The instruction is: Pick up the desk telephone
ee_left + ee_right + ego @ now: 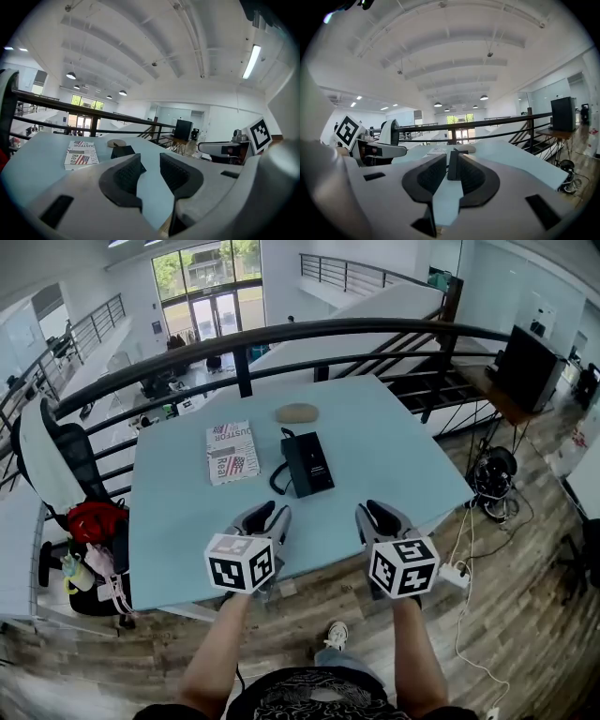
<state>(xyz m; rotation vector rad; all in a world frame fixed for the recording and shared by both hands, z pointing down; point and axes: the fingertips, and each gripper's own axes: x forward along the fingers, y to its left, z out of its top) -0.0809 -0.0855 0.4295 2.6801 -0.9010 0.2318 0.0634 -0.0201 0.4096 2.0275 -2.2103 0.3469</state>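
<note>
The black desk telephone [307, 463] lies near the middle of the light blue table [403, 451], its coiled cord on its left side. My left gripper [269, 517] and right gripper [377, 515] hover side by side over the table's near edge, a good way short of the phone. Both are open by a narrow gap with nothing between the jaws. In the left gripper view the telephone [123, 151] shows beyond the left gripper [150, 171], slightly left of its gap. In the right gripper view the telephone [453, 164] appears far off through the gap of the right gripper [452, 177].
A book with a flag cover [232, 452] lies left of the phone, and a tan oval object [297, 413] lies behind it. A black railing [281, 334] runs behind the table. An office chair [52, 460] with a red bag [94, 521] stands at the left. A power strip [453, 575] lies on the floor.
</note>
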